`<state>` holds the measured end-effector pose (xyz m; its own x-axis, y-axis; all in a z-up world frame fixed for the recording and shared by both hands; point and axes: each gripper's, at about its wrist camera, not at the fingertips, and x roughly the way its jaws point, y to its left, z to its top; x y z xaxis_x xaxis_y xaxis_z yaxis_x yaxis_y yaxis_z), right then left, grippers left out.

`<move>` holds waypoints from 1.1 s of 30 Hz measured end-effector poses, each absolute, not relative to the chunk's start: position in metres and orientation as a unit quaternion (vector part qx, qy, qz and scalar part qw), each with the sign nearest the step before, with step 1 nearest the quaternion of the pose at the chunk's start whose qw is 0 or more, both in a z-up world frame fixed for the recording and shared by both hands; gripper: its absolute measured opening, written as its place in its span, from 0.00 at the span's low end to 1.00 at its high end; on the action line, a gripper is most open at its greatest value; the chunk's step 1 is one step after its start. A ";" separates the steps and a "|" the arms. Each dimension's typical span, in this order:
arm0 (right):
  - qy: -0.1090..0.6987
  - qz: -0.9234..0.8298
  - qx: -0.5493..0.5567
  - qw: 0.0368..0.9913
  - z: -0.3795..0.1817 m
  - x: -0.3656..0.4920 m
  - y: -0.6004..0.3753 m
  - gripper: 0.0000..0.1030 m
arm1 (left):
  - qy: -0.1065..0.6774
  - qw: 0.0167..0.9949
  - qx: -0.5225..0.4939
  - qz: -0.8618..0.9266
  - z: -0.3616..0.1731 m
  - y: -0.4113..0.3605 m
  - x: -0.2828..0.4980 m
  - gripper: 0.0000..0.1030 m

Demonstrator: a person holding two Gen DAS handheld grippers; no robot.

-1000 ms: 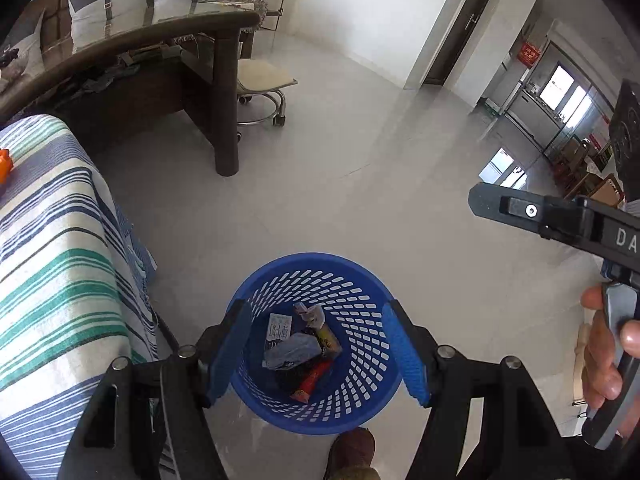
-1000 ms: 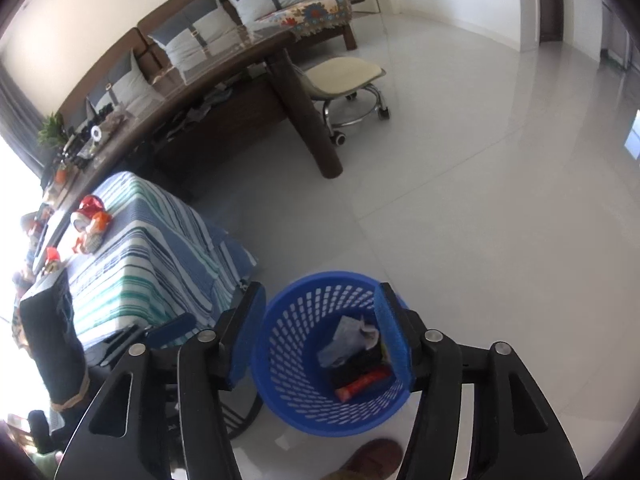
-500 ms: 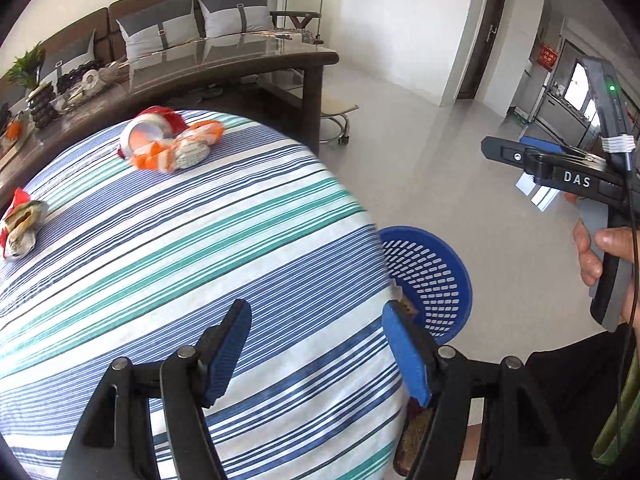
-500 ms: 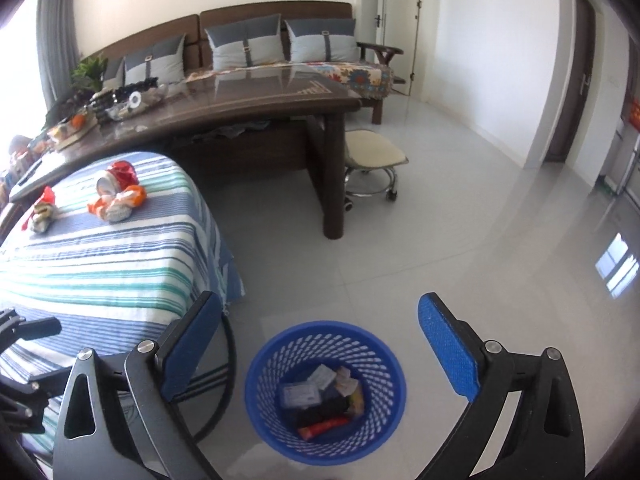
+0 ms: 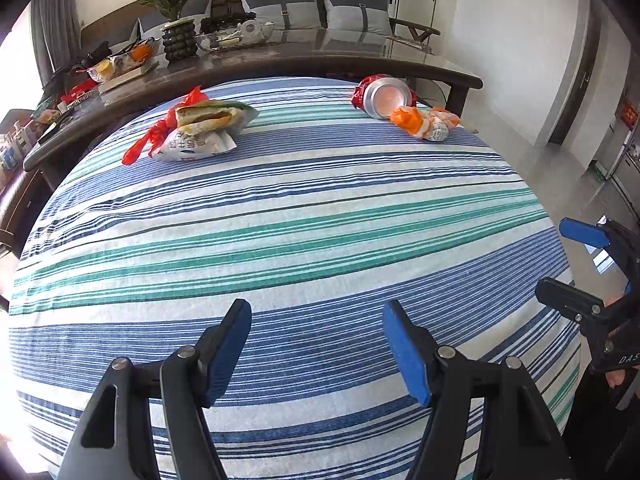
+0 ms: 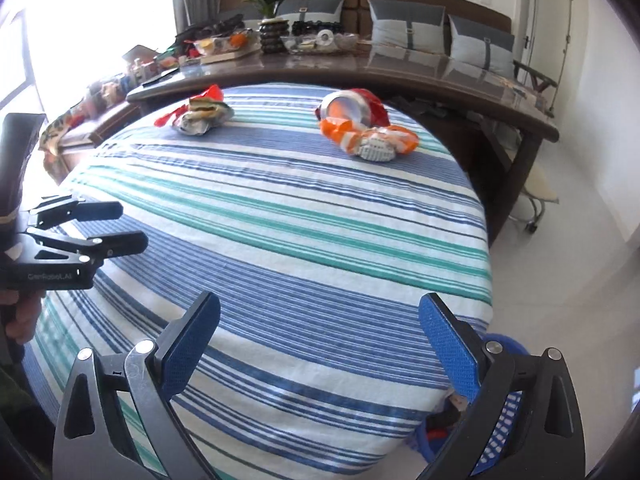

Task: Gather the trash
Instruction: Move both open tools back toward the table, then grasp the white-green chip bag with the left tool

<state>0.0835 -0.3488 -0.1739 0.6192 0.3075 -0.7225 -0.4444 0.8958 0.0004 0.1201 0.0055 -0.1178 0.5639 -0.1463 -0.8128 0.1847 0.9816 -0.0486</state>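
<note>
Both grippers are hovering over the striped table [image 5: 304, 240]. The left gripper [image 5: 316, 344] is holding its fingers partly apart, empty; the right gripper [image 6: 320, 340] is standing at full spread, also empty. The crumpled orange wrapper [image 6: 372, 140] is lying at one o'clock beside a toppled red can [image 6: 352, 108]; a snack bag with red plastic [image 5: 196, 128] at eleven. All probably light and crushable. Pinch the wrapper's bunched middle; take the slippery can across its body.

Left hand-held gripper [image 5: 316, 344] and right hand-held gripper [image 6: 320, 336] both gape, empty.
</note>
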 end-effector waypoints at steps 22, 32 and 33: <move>0.425 0.224 -0.118 0.869 -0.200 0.114 -0.283 0.98 | 0.473 0.879 0.027 -0.054 -0.137 0.062 0.184 1.00; 0.417 0.225 -0.112 0.874 -0.201 0.117 -0.281 1.00 | 0.461 0.886 0.021 -0.044 -0.138 0.083 0.260 1.00; 0.416 0.226 -0.112 0.873 -0.201 0.118 -0.281 1.00 | 0.460 0.886 0.017 -0.048 -0.138 0.085 0.269 1.00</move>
